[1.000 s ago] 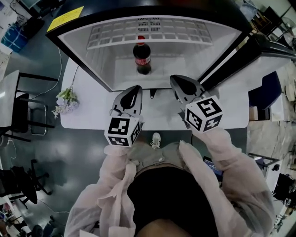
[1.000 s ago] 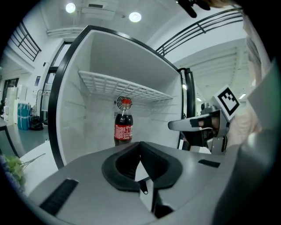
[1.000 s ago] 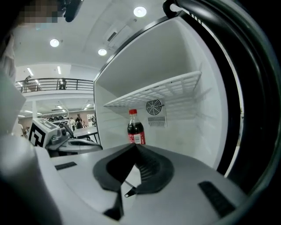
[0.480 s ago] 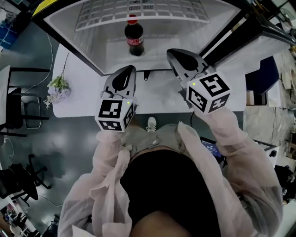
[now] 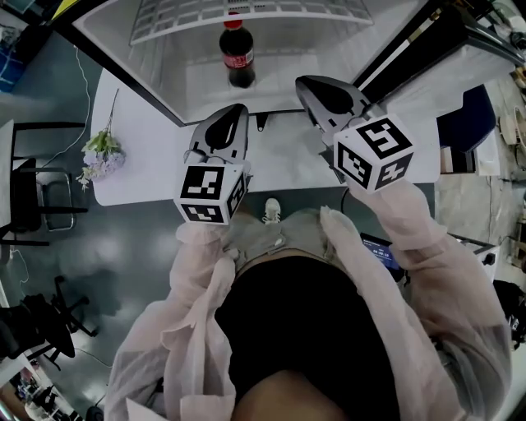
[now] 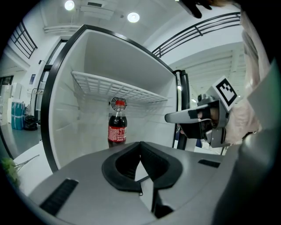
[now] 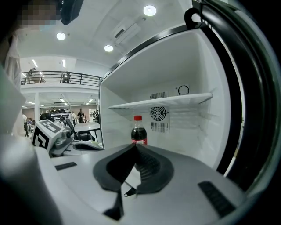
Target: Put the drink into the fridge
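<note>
Both the left tongs (image 5: 239, 110) and the right tongs (image 5: 302, 82) are held pressed together and empty above the worktop (image 5: 140, 177), at the open fridge's (image 5: 164, 90) front edge. The drink (image 5: 238, 56) is seen upright inside, under the wire shelf (image 5: 189, 20), with free space on every side.

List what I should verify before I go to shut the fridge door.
1. Drink in the fridge: ok. The cola bottle stands upright on the fridge floor, under the wire shelf.
2. Left tool released: ok. Its jaws are shut with nothing between them.
3. Right tool released: ok. It is shut and empty too.
4. Tools out of the fridge: ok. Both are in front of the opening, apart from the bottle.
5. Fridge door closed: not ok. It stands open on the right.
6. Door's swing path free: cannot tell. Much of that side is outside the views.
</note>
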The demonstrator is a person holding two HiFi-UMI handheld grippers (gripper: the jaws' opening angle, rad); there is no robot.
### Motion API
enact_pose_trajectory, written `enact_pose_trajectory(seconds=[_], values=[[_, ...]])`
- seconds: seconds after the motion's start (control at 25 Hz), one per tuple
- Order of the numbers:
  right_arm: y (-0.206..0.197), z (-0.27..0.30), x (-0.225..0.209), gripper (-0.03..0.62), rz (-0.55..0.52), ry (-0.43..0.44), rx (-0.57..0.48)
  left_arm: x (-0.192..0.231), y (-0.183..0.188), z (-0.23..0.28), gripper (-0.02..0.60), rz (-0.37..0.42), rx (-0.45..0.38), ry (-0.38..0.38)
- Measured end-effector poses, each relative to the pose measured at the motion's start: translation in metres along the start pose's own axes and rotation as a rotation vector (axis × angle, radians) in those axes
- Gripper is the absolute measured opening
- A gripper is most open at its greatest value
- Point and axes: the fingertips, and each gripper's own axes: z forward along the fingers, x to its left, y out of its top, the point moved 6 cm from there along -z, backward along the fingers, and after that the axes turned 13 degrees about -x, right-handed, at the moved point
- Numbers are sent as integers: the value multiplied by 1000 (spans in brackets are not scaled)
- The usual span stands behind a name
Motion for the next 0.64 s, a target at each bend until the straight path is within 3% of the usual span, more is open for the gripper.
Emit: enact_pose_trajectory(seconds=[0.64], values=[[-9, 6, 5, 9, 20, 2, 24, 6, -6, 3, 11, -18, 4, -2]])
